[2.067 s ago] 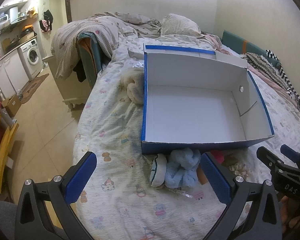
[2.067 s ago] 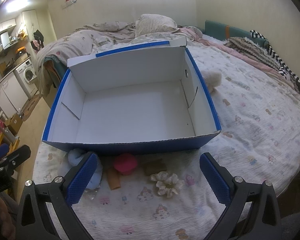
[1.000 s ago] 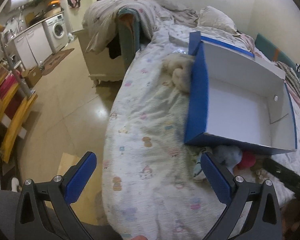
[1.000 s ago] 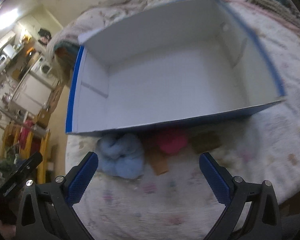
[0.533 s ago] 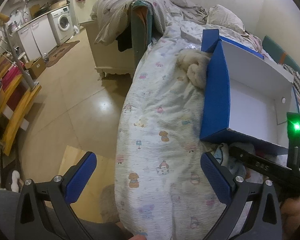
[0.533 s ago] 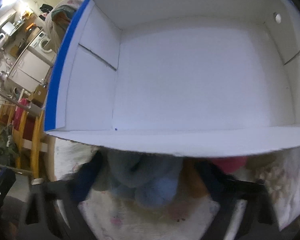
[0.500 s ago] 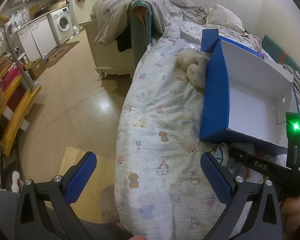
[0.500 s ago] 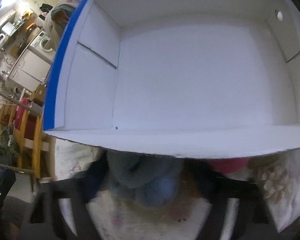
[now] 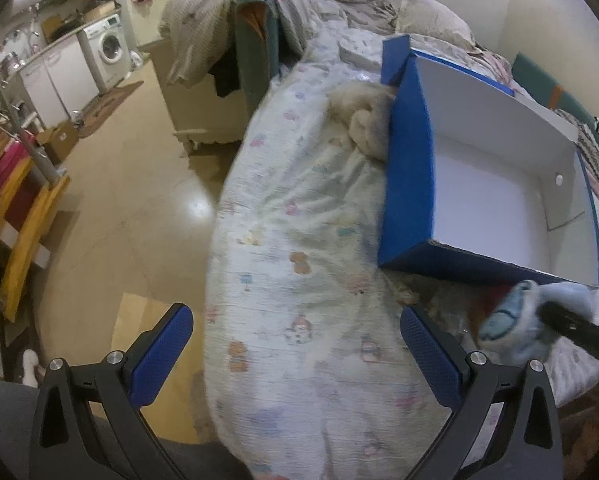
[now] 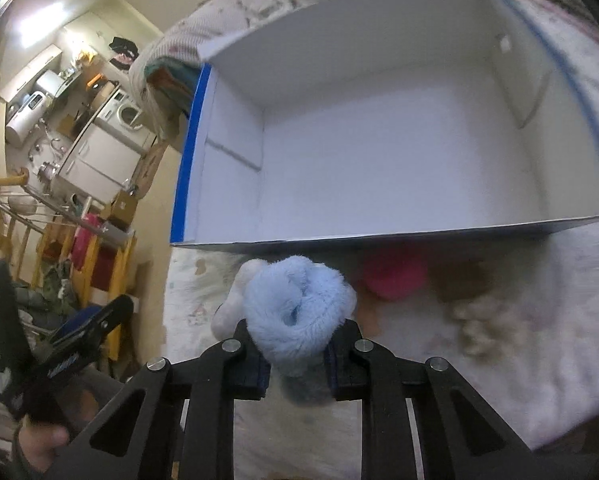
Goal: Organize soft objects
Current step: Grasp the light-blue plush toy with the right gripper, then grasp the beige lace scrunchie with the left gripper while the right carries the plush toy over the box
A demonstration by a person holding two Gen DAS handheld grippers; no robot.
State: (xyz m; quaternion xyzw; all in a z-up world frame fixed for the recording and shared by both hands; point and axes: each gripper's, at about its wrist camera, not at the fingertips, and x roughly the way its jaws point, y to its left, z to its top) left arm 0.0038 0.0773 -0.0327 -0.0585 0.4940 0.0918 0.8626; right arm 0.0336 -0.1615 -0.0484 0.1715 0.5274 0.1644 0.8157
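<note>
Right wrist view: my right gripper has its jaws clamped on a fluffy light-blue soft toy, which bulges up between the blue pads just in front of the near wall of the blue box. The box sits on the patterned bedsheet, its white inside bare. Past the toy, close under the box's near wall, I see a pink soft object, a brown one to its right, and a cream ruffled scrunchie nearer and further right; all three are blurred. A whitish soft piece touches the toy's left side.

From the left wrist view, my left gripper hangs over the near left edge of the bed with its jaws wide apart and nothing between them. The blue toy shows at the right, held by the dark finger of the other gripper. A cream plush lies against the box's left wall. A washing machine stands far left across the floor.
</note>
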